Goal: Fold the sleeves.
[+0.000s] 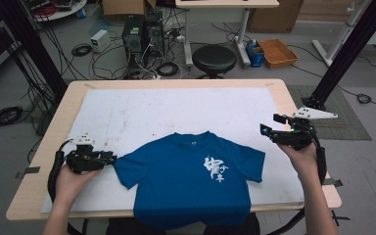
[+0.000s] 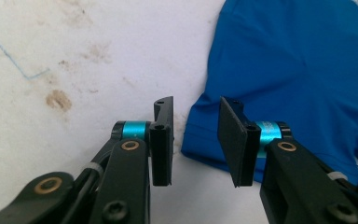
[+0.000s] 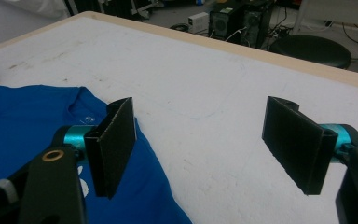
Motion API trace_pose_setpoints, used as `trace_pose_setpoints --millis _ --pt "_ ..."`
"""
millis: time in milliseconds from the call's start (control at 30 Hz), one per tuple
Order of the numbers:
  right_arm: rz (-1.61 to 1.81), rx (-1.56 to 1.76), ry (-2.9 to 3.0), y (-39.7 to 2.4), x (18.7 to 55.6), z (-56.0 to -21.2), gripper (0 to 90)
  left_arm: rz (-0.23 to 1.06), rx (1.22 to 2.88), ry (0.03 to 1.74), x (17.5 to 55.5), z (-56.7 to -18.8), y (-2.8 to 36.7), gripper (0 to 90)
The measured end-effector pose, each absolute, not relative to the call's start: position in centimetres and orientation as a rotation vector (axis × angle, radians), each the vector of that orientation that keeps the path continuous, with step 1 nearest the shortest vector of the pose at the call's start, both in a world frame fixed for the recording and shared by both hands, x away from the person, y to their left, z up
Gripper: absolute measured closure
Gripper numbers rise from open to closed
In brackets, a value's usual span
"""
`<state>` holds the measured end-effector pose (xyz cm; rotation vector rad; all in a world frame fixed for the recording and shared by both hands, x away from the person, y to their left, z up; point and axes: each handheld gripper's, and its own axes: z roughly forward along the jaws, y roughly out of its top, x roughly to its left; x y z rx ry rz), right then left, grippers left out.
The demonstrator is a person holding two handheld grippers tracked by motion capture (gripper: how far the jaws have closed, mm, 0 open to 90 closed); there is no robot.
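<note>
A blue T-shirt (image 1: 186, 181) with a white print lies flat, front up, on the white mat (image 1: 176, 107); its hem hangs over the table's near edge. My left gripper (image 1: 111, 157) is low at the tip of the shirt's left sleeve. In the left gripper view its jaws (image 2: 196, 126) stand partly apart with the sleeve's edge (image 2: 205, 140) in the gap, and the pads are not pressing on it. My right gripper (image 1: 267, 128) hovers beyond the shirt's right sleeve. Its jaws (image 3: 205, 135) are wide open over bare mat, with the shirt (image 3: 28, 121) to their left.
The wooden table's rim (image 1: 293, 98) frames the stained white mat. Behind the table are a black stool (image 1: 214, 58), computer towers (image 1: 142, 32) with tangled cables, and an orange tray (image 1: 277, 52) on the floor. Black frame posts (image 1: 342, 58) stand at both sides.
</note>
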<state>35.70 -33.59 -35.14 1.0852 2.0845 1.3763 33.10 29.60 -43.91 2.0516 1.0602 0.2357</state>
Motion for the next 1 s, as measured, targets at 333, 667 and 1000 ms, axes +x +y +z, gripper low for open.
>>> trace_pose_setpoints --millis 333,667,1000 --pt "1.337 1.037 2.113 -32.8 35.6 -35.1 26.3 0.303 2.105 1.079 32.6 -44.1 28.7 77.4" --pt "1.329 1.027 2.11 -32.9 35.6 -35.1 26.2 0.28 2.109 1.076 32.5 -43.7 27.9 88.4" --pt "1.319 1.041 2.098 -33.2 35.6 -35.0 26.2 0.131 1.889 0.989 31.1 -38.0 24.6 88.5"
